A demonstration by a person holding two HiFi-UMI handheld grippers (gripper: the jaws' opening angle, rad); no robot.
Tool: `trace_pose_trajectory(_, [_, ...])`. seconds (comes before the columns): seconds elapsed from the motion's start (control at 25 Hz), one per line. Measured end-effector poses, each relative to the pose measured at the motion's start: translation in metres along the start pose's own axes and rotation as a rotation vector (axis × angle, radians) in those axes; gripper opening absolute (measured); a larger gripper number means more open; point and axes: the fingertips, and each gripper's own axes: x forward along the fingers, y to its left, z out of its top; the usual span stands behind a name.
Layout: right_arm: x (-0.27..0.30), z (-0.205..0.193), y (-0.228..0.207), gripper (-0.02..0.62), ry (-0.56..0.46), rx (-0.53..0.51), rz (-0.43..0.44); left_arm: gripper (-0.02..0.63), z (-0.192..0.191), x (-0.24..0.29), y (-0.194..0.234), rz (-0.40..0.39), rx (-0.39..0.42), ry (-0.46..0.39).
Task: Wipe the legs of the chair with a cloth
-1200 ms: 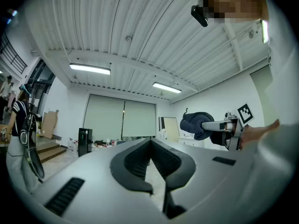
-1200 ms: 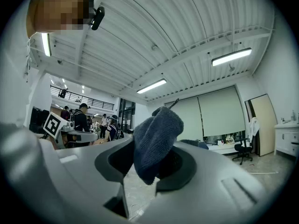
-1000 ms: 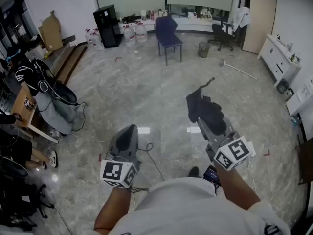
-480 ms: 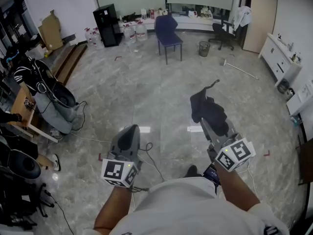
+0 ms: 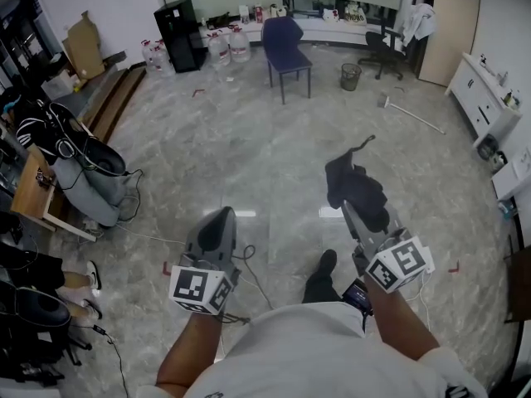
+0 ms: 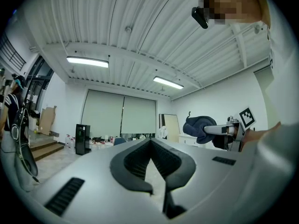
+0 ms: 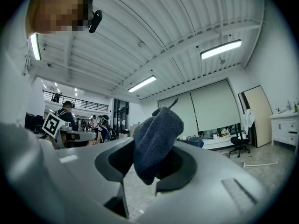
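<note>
A blue chair [image 5: 286, 44] with thin dark legs stands far off across the marble floor, near the back wall. My right gripper [image 5: 349, 208] is held level in front of me, shut on a dark blue cloth [image 5: 355, 185] that bunches over its tips. In the right gripper view the cloth [image 7: 156, 136] hangs between the jaws of the right gripper [image 7: 150, 148], with the chair [image 7: 195, 143] small behind it. At the lower left my left gripper [image 5: 218, 215] also points forward, shut and holding nothing. In its own view the left gripper [image 6: 150, 142] has its tips together.
A waste bin [image 5: 350, 76] and a black office chair [image 5: 382, 44] stand right of the blue chair. Water bottles [image 5: 224, 46] and a black cabinet [image 5: 180, 25] lie left of it. A long-handled tool [image 5: 411, 114] lies on the floor. Bags [image 5: 83, 172] and cables [image 5: 249, 259] are at my left.
I have stepped forward across the floor, so the chair and back wall sit a little nearer. A dark shoe now shows between the grippers. Both grippers keep their pose.
</note>
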Motion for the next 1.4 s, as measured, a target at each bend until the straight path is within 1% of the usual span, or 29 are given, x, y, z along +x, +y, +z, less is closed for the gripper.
trace_pose_trajectory(0.12, [0.031, -0.010, -0.061, 0.118, 0.004, 0.008, 0.004, 0.006, -0.012, 0.065, 0.002, 0.005, -0.001, 0.012])
trace_pose_trajectory(0.24, [0.069, -0.012, -0.131, 0.118, 0.010, 0.018, 0.023, 0.006, -0.018, 0.144, 0.002, 0.012, -0.003, 0.035])
trace_pose_trajectory(0.4, [0.125, -0.003, -0.221, 0.118, 0.030, 0.018, 0.072, 0.006, -0.020, 0.253, 0.007, 0.039, -0.011, 0.065])
trace_pose_trajectory(0.52, [0.157, 0.002, -0.281, 0.118, 0.040, 0.004, 0.121, 0.006, -0.020, 0.320, 0.007, 0.064, -0.011, 0.062])
trace_pose_trajectory(0.64, [0.193, 0.007, -0.332, 0.118, 0.046, -0.007, 0.146, 0.006, -0.017, 0.376, 0.006, 0.067, -0.005, 0.068])
trace_pose_trajectory(0.72, [0.218, 0.007, -0.354, 0.118, 0.049, -0.002, 0.149, 0.006, -0.016, 0.404, 0.016, 0.076, -0.005, 0.071])
trace_pose_trajectory(0.92, [0.291, -0.012, -0.393, 0.120, 0.067, 0.003, 0.153, 0.006, -0.028, 0.474, 0.066, 0.089, -0.040, 0.057])
trace_pose_trajectory(1.12, [0.389, -0.026, -0.437, 0.120, 0.073, -0.035, 0.147, 0.006, -0.030, 0.570, 0.134, 0.063, -0.058, 0.016])
trace_pose_trajectory(1.24, [0.464, -0.025, -0.460, 0.120, 0.053, -0.054, 0.143, 0.006, -0.034, 0.636, 0.189, 0.030, -0.070, 0.002])
trace_pose_trajectory(1.4, [0.560, -0.017, -0.483, 0.120, 0.047, -0.071, 0.124, 0.006, -0.036, 0.721, 0.250, -0.050, -0.090, 0.043])
